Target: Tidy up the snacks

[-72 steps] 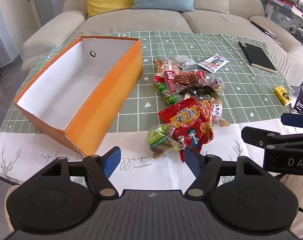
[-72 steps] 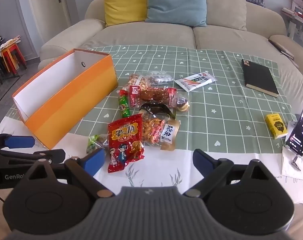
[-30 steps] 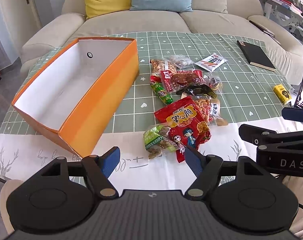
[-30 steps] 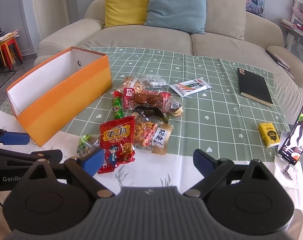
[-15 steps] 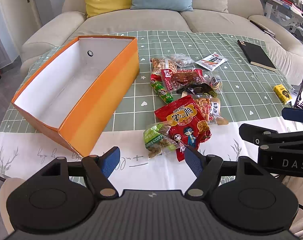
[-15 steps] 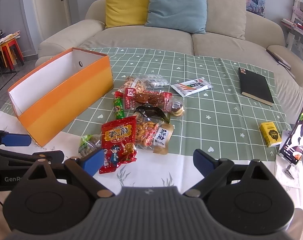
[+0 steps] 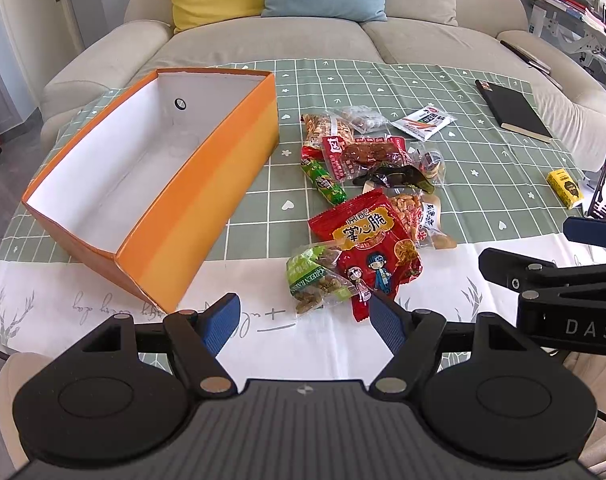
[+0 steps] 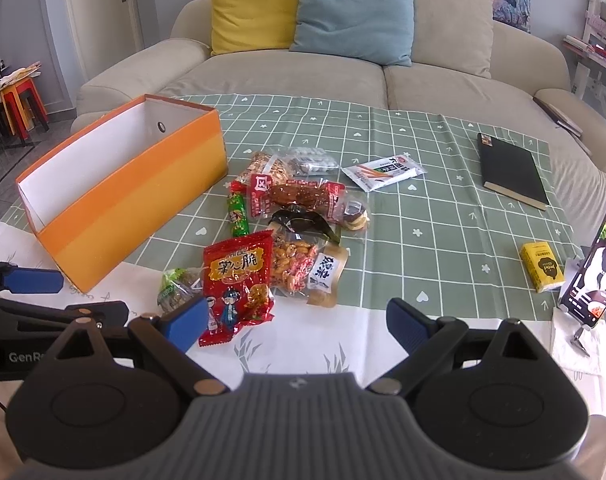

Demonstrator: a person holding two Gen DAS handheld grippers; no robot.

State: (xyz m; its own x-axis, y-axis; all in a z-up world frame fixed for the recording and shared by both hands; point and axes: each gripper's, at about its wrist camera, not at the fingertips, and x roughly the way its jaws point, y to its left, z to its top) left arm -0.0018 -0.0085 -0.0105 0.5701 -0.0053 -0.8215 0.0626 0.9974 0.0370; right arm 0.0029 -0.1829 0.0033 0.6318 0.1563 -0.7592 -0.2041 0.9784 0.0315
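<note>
An empty orange box [image 7: 207, 184] [image 8: 143, 192] with a white inside stands on the left of the table. Right of it lies a heap of snack packets: a red bag [image 7: 367, 244] [image 8: 239, 276], a green nut pack [image 7: 315, 280], a green tube [image 7: 323, 180], a peanut pack [image 8: 299, 268], a red dried-meat pack [image 7: 363, 156] and a white packet [image 8: 383, 172]. My left gripper [image 7: 305, 322] hovers open just short of the green nut pack, holding nothing. My right gripper [image 8: 299, 326] is open above the white cloth near the red bag, also holding nothing.
A black notebook [image 8: 511, 168], a small yellow box [image 8: 541, 266] and a phone on a stand [image 8: 595, 268] sit on the right. The green checked cloth [image 8: 443, 224] covers the table; a beige sofa [image 8: 303, 76] with yellow and blue cushions stands behind it.
Both grippers have drifted only slightly over the near table edge and stay open. The snacks and the box have not moved.
</note>
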